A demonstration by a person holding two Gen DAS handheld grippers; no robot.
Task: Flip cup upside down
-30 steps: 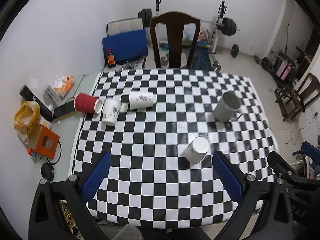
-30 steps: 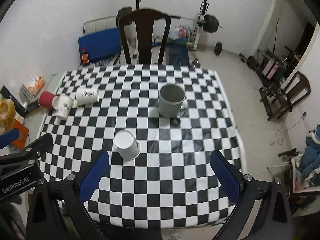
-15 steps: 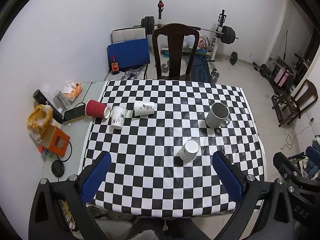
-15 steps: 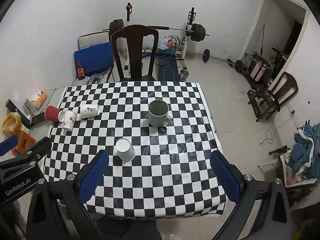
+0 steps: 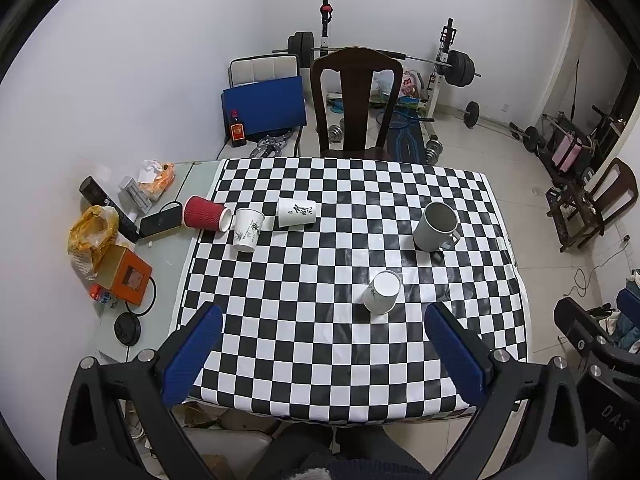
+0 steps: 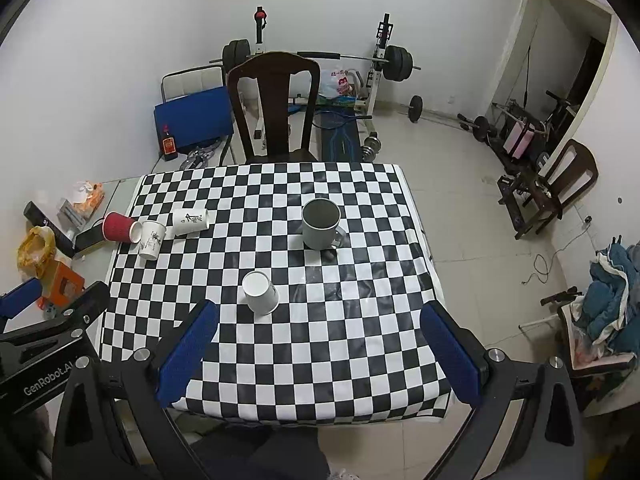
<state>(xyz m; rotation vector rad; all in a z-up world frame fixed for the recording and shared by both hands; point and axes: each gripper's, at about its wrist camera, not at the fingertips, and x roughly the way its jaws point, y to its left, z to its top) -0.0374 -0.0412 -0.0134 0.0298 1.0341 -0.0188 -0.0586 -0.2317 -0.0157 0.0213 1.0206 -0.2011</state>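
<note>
- My left gripper (image 5: 320, 344) hangs high above the near edge of the table, its blue pads spread wide with nothing between them.
- My right gripper (image 6: 318, 340) is the same: jaws far apart, empty, well above the checkered tablecloth (image 6: 304, 332).
- The white paper cup (image 5: 382, 292) sits on the near-right part of the cloth with its flat base up and its mouth down (so it reads as already inverted); from the right wrist it shows at (image 6: 261, 292), left of centre.
- Beyond it, near but not touching, the grey mug (image 5: 435, 226) stands upright, mouth open to the ceiling, handle pointing to the right.
- At the far-left edge of the cloth a red ribbed cup (image 5: 206, 213) lies on its side, its mouth against a second white paper cup (image 5: 248, 229) that is tilted over.
- Just right of those, a third white cup with dark lettering (image 5: 297, 212) lies on its side.
- A dark wooden chair (image 5: 356, 100) stands at the far side of the table.
- An orange box (image 5: 128, 274) rests on the bare tabletop left of the cloth.
</note>
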